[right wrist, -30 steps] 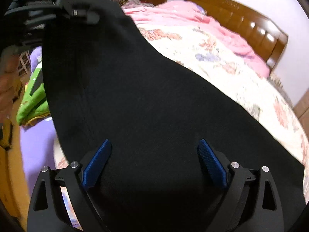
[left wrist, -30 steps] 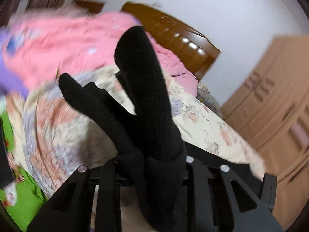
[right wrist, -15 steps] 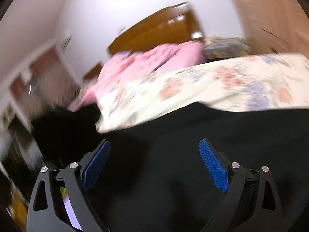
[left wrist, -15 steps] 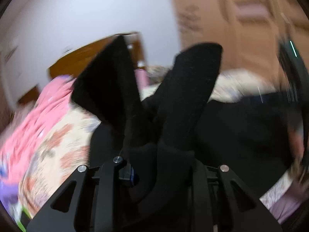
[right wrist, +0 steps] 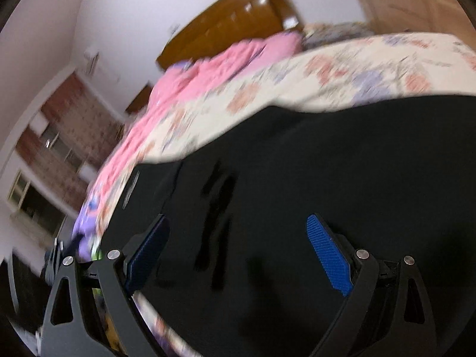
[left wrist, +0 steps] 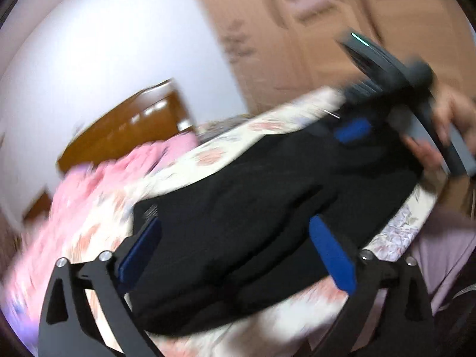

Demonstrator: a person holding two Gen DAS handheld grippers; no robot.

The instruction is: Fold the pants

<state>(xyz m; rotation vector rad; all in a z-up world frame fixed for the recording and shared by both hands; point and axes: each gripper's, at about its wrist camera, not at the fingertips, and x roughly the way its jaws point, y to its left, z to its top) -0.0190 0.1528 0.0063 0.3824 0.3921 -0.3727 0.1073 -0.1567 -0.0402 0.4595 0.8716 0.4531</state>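
The black pants (left wrist: 238, 223) lie spread across the floral bedsheet (left wrist: 232, 145); in the right wrist view they fill the lower half (right wrist: 297, 193). My left gripper (left wrist: 235, 247) is open and empty just above the pants, its blue pads (left wrist: 333, 255) wide apart. My right gripper (right wrist: 238, 250) is open and empty over the pants. It also shows in the left wrist view (left wrist: 354, 128) at the far right end of the pants, held by a hand. Both views are motion-blurred.
A pink quilt (right wrist: 208, 68) lies toward the wooden headboard (right wrist: 226, 20). A light wooden wardrobe (left wrist: 342, 29) stands beyond the bed. The bed edge with purple cloth (left wrist: 440, 250) is at the right of the left wrist view.
My left gripper has let go of the bunched black fabric and opened. The pants have dropped flat onto the bed. Both cameras have swung round toward the headboard.
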